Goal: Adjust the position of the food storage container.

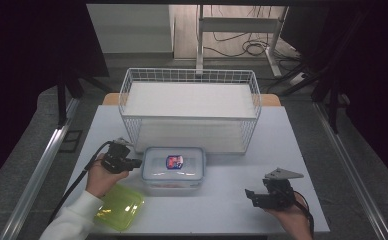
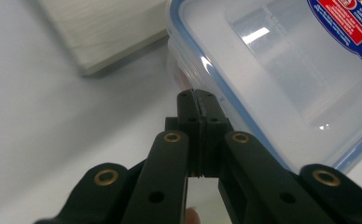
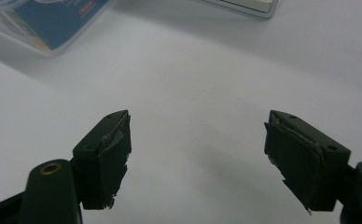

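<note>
Lunchbox [image 1: 174, 169], a clear plastic box with a blue-edged lid and a red and blue sticker, sat on the white table [image 1: 232, 195], its side touching the tip of the left tongs [image 1: 132, 163]. Those tongs [image 2: 197, 100] were pinched tight with nothing between them. The right tongs [image 3: 198, 149] were spread wide, well away from the box. A push could make the smooth box slide into the white wire basket [image 1: 189, 107] behind it. A soft green lid [image 1: 119, 206] lay under the left arm.
</note>
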Tool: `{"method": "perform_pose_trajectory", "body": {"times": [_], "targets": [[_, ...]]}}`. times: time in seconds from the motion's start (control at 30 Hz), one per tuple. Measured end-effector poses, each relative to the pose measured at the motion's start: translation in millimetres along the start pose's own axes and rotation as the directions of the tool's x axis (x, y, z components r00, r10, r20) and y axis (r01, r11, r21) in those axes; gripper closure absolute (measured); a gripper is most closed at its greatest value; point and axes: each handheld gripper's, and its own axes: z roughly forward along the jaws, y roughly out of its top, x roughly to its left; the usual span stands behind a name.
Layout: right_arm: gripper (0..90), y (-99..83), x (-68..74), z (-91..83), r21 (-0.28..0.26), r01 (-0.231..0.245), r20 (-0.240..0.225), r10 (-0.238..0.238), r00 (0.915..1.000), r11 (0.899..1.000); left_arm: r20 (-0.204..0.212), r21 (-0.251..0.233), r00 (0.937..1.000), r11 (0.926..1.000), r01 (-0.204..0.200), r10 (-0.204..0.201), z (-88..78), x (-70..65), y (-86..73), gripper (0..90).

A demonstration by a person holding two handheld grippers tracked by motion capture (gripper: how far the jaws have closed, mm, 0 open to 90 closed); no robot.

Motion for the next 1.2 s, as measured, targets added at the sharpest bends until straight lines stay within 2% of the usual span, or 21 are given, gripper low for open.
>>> {"method": "perform_pose_trajectory", "body": {"times": [0.2,0.4,0.47,0.57,0.6,0.67,0.73,0.77,0.8,0.83,0.9,1.03,1.13,1.2], "targets": [[23.4,-0.9,-0.6,1.2,0.004,0.000,0.001,0.000,1.0000,1.000,0.021,0.024,0.9992,0.9991,-0.035,0.035,14.9,-15.2,6.4,90.0],[23.4,-1.2,-0.8,1.2,0.004,-0.003,0.000,0.003,1.0000,1.000,0.028,0.019,0.9989,0.9990,-0.039,0.039,18.6,-20.0,9.1,90.0],[23.4,-1.1,-0.7,1.9,0.004,-0.004,-0.001,0.004,1.0000,1.000,0.030,0.016,0.9984,0.9987,-0.048,0.048,15.9,-19.6,9.0,88.4],[23.3,-1.1,-0.7,1.4,0.006,-0.001,0.000,0.001,1.0000,1.000,0.006,-0.003,0.9980,0.9980,-0.063,0.063,8.3,-17.4,9.0,86.4],[23.0,-1.1,-0.6,0.7,0.000,-0.001,0.004,0.001,1.0000,1.000,-0.010,-0.030,0.9981,0.9977,-0.062,0.061,-1.9,-13.9,8.3,86.3],[21.8,-0.8,-0.5,0.1,-0.008,0.000,0.006,0.000,1.0000,1.000,-0.005,-0.062,0.9983,0.9964,-0.058,0.058,-12.8,-12.1,5.7,84.5],[20.2,-0.3,0.3,0.2,-0.019,0.005,0.010,-0.005,0.9999,1.000,-0.011,-0.077,0.9981,0.9951,-0.061,0.061,-17.3,-12.6,3.6,76.8],[20.2,-0.3,0.3,0.2,-0.019,0.005,0.010,-0.005,0.9999,1.000,-0.022,-0.093,0.9975,0.9933,-0.069,0.067,-22.4,-13.7,0.3,76.8],[19.7,0.1,0.9,0.3,-0.025,0.005,0.004,-0.005,1.0000,1.000,-0.025,-0.108,0.9972,0.9915,-0.073,0.070,-25.8,-14.6,-2.7,72.0],[18.3,0.8,2.9,0.6,-0.037,0.006,-0.016,-0.007,0.9999,0.999,-0.024,-0.118,0.9974,0.9906,-0.070,0.068,-30.8,-16.8,-7.5,61.6],[17.5,1.9,5.5,0.9,-0.041,0.008,-0.031,-0.009,0.9995,0.999,-0.016,-0.138,0.9989,0.9893,-0.046,0.044,-35.2,-18.4,-12.1,51.5],[17.0,9.3,10.8,2.1,-0.041,-0.016,-0.081,0.013,0.9967,0.999,0.032,-0.115,0.9994,0.9934,-0.007,0.011,-38.3,-17.5,-13.9,29.1],[17.1,16.9,15.7,4.2,-0.029,0.005,-0.080,-0.007,0.9967,1.000,0.051,-0.105,0.9987,0.9944,0.007,-0.001,-36.9,-18.8,-14.0,23.7],[17.1,21.5,18.9,5.1,-0.027,0.007,-0.096,-0.010,0.9953,1.000,0.068,-0.106,0.9977,0.9943,0.012,-0.005,-35.7,-19.3,-13.7,22.3]]}}
